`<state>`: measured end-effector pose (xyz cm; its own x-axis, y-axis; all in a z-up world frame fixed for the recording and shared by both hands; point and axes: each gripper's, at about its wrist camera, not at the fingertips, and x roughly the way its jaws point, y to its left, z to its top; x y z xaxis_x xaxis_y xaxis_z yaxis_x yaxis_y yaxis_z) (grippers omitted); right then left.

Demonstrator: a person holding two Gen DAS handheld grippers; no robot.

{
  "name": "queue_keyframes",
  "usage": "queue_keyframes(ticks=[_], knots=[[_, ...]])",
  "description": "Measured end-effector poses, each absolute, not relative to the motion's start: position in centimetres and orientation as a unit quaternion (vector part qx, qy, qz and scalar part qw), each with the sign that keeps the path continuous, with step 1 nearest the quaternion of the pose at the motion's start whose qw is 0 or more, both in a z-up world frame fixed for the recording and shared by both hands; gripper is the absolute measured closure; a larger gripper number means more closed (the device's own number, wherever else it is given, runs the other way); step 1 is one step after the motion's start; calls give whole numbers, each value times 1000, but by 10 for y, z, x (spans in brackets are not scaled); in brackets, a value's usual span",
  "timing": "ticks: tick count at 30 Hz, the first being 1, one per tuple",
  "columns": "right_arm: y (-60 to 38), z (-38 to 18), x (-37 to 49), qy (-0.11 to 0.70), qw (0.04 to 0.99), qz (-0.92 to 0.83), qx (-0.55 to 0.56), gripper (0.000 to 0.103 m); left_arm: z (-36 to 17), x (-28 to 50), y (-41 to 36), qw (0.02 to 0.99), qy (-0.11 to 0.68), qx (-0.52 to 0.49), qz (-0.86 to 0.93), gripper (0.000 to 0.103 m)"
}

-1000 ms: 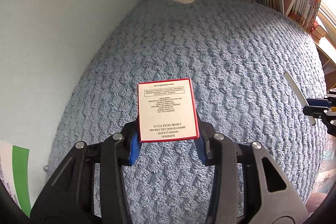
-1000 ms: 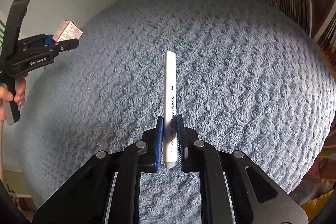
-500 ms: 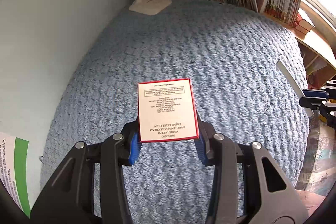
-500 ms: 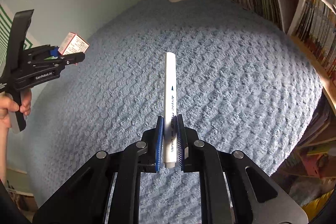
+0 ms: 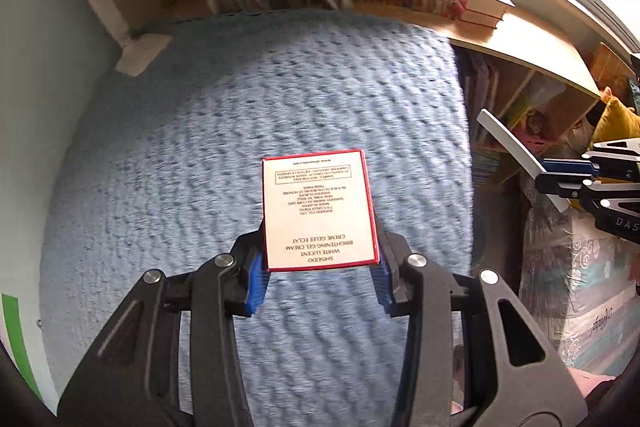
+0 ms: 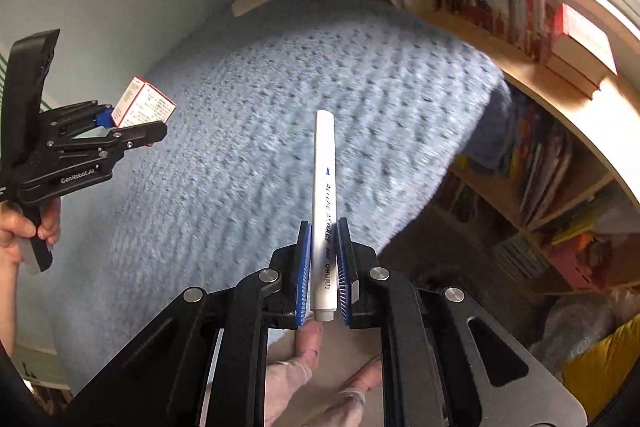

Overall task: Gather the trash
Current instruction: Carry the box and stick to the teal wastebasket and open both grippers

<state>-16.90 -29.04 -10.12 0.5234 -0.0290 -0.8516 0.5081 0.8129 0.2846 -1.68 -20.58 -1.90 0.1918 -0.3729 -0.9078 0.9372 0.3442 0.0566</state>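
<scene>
Left tongs (image 5: 318,277) clamped on red-edged carton (image 5: 319,209); right tongs (image 6: 323,269) clamped on white marker (image 6: 325,203). Both items held in air above blue blanket (image 5: 240,131), bookshelf (image 6: 520,39) beyond.

I see a white box (image 5: 320,213) with a red border and black print. The pen (image 6: 324,203) is white with blue lettering. Both grippers' frames are black with blue pads (image 5: 256,283). The blanket (image 5: 240,131) is pale blue, in a knobbly weave.
</scene>
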Motion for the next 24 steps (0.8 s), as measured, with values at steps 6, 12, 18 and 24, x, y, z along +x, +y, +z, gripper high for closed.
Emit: queue_keyframes(ticks=[6, 12, 18, 24], knots=[[-331, -137, -263, 463, 803, -207, 311, 89, -50, -114, -270, 637, 431, 357, -530, 64], [-354, -185, -334, 474, 764, -238, 367, 90, -95, -190, -309, 571, 441, 392, -570, 64], [-368, -224, -364, 482, 739, -245, 402, 89, -143, -232, -334, 517, 465, 416, -585, 64], [-384, -256, -367, 486, 727, -243, 421, 90, -188, -251, -352, 487, 483, 439, -580, 64]])
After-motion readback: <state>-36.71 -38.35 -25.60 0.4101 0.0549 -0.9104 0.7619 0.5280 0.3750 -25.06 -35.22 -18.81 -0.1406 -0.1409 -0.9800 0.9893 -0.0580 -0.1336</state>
